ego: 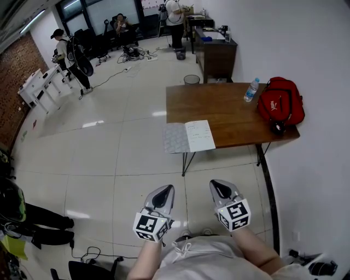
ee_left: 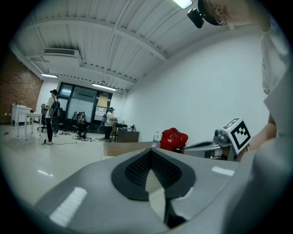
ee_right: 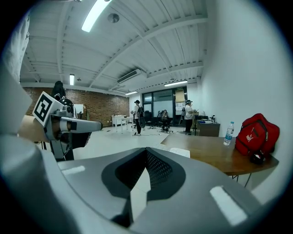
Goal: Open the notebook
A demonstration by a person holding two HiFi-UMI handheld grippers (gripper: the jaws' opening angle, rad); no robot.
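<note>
Person seated, light shorts and knees at the near edge of the head view. Left gripper (ego: 165, 190) and right gripper (ego: 219, 186) are held side by side just above the knees, over the tiled floor (ego: 109, 158), both aimed at the far side. They are well short of the worktop (ego: 219, 106).

Left gripper (ee_left: 151, 153) fingers clenched, tips meeting, nothing between them. Right gripper (ee_right: 146, 151) same: fingers pressed tip to tip, empty. Each gripper view catches the other gripper's marker cube off to the side.

Black cables (ego: 93, 254) lie on the floor, near left.

The brown wooden worktop stands on thin dark legs against the white wall on the right. The notebook (ego: 199, 135) lies flat at its near-left corner. A white page faces up, and a grey patterned part (ego: 175, 138) just left of it reaches the worktop's left edge.

Farther right on the worktop a clear water bottle (ego: 251, 90) stands upright. Just right of it a red backpack (ego: 281, 103) sits at the right end by the wall.

A round waste bin (ego: 191, 80) is on the floor just beyond the worktop, with a dark desk (ego: 216, 52) behind it.

Far left: a white table (ego: 38, 85) by a brick wall, and a person in a cap (ego: 68, 52) standing near it. At the far end one person sits (ego: 120, 24) by the windows and another stands (ego: 175, 16).
</note>
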